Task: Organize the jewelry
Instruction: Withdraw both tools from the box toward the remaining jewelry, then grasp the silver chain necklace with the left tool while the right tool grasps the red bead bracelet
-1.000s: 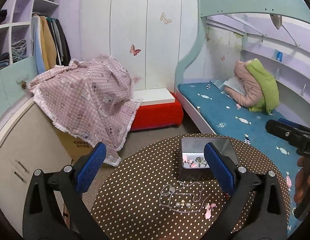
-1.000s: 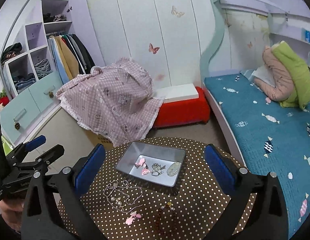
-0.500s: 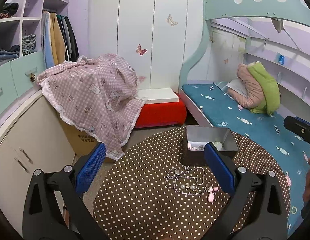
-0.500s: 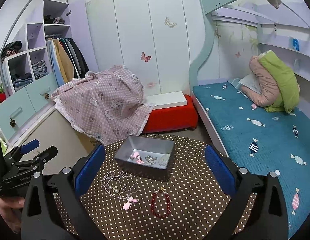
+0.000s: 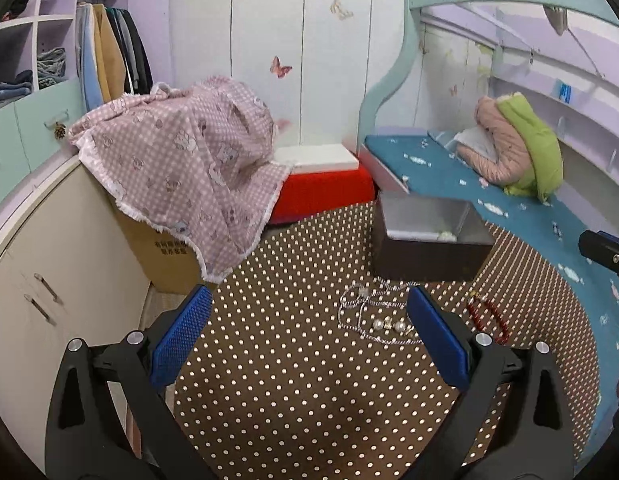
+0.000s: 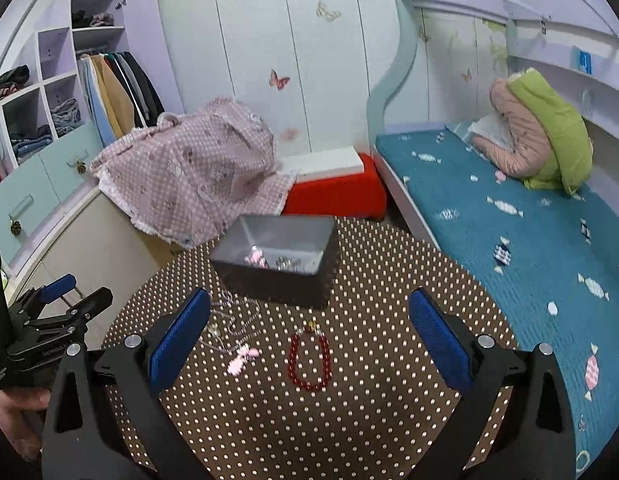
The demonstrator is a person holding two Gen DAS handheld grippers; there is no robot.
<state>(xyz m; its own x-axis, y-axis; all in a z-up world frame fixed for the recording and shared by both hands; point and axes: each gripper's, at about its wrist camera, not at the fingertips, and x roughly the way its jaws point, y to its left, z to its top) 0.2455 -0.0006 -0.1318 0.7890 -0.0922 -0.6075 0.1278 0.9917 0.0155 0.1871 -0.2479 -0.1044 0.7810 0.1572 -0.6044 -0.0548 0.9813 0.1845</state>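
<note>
A grey metal box (image 6: 275, 258) stands on the round brown polka-dot table (image 6: 349, 420) and holds a few small trinkets; the same box (image 5: 425, 240) shows in the left wrist view. In front of it lie a silver chain with pearls (image 5: 383, 318), a red bead bracelet (image 6: 310, 360) and a pink bow piece (image 6: 241, 360). My right gripper (image 6: 309, 340) hangs open above the bracelet, nothing between its blue pads. My left gripper (image 5: 309, 344) is open too, low over the table, left of the chain (image 6: 233, 322). The bracelet (image 5: 489, 318) lies past its right finger.
A pink checked cloth (image 5: 181, 160) drapes a cardboard box and cabinet at the left. A red bench (image 5: 321, 190) sits behind the table. The bed with a teal cover (image 6: 509, 220) runs along the right, coats (image 6: 541, 128) piled on it. Wardrobe shelves (image 6: 49, 92) fill the far left.
Both grippers have dropped lower and pulled back toward me, so the box interior is less visible and the red bracelet came into view. Both stay open.
</note>
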